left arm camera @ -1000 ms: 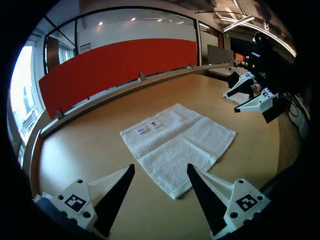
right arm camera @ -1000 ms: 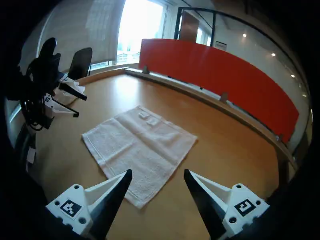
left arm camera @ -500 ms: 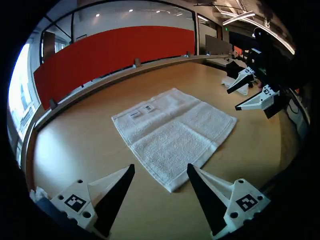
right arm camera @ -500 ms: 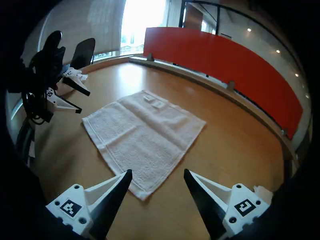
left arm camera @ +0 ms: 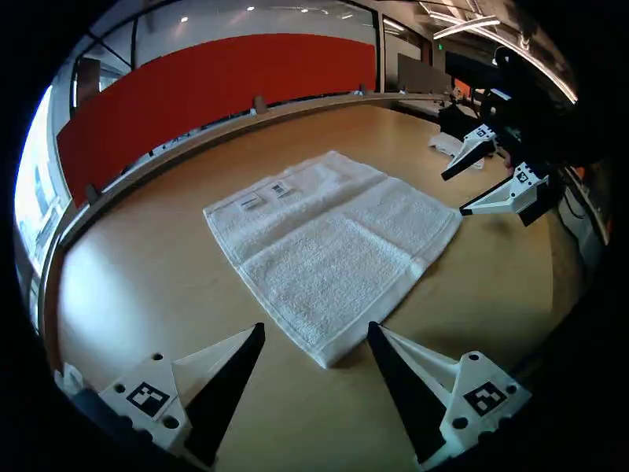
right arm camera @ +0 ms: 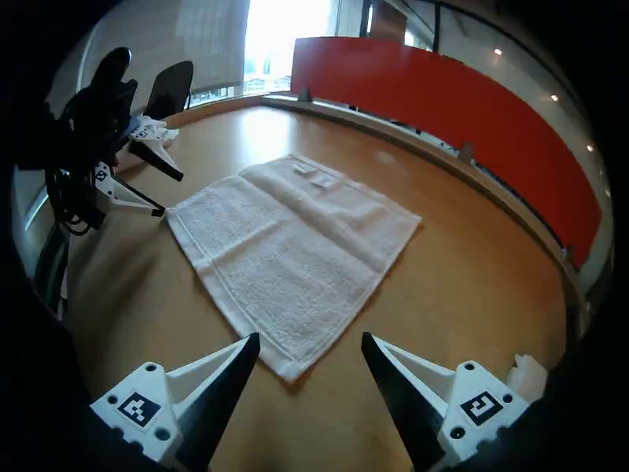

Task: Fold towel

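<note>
The towel (left arm camera: 330, 236) lies spread flat in the middle of the wooden table (left arm camera: 149, 259), one corner pointing toward me in each view, with two small labels (left arm camera: 263, 195) near its far left edge. I see no raised or turned-over edge. A woven band crosses its middle, and I cannot tell whether it is a single layer or already doubled. I judge the folding at this stage as not yet begun, with the whole lift, carry-over and flattening left to do.

My left gripper (left arm camera: 314, 326) hangs just above the near corner with its fingers spread wide and nothing between them. My right gripper (right arm camera: 309, 336) does the same at its own corner, wide apart and empty. Seen from the left gripper view, the right one's lower fingertip sits just beside the towel's right corner. I cannot tell whether it touches the cloth.

Farther out, a small white cloth (left arm camera: 450, 144) lies on the table to the far right, well apart from the towel. A red partition (left arm camera: 204, 79) runs along the far edge of the table, and a bright window (right arm camera: 287, 31) stands beyond it. Nothing stands between the grippers and the corners. My one worry is pinching only the top layer if the towel is doubled.
</note>
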Motion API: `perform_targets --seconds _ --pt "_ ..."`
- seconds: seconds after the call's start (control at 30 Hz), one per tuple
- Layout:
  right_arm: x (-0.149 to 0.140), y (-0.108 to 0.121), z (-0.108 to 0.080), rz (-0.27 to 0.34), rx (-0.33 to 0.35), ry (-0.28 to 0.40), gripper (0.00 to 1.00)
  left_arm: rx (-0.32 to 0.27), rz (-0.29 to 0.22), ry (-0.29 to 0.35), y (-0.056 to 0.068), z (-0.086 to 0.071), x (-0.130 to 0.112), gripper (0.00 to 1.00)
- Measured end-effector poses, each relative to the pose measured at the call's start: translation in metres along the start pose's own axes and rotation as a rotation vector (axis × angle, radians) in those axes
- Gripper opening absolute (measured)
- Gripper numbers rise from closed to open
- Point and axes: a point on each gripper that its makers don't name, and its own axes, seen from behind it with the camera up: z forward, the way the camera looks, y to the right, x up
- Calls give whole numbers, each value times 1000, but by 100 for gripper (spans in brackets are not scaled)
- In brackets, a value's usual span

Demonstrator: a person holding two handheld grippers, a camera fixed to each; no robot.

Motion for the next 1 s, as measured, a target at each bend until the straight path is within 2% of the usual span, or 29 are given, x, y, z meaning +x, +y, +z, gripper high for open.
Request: perform_targets --seconds 0.57,0.8,1.0 --pt "-27 -5 6 17 42 -61 97 -30 0 -79 8 14 -23 97" --pt "-29 -7 8 25 62 -61 92 -38 -19 -75 8 15 -23 97" --pt "-30 -8 7 41 78 -60 87 -45 -14 -76 9 15 -24 97"
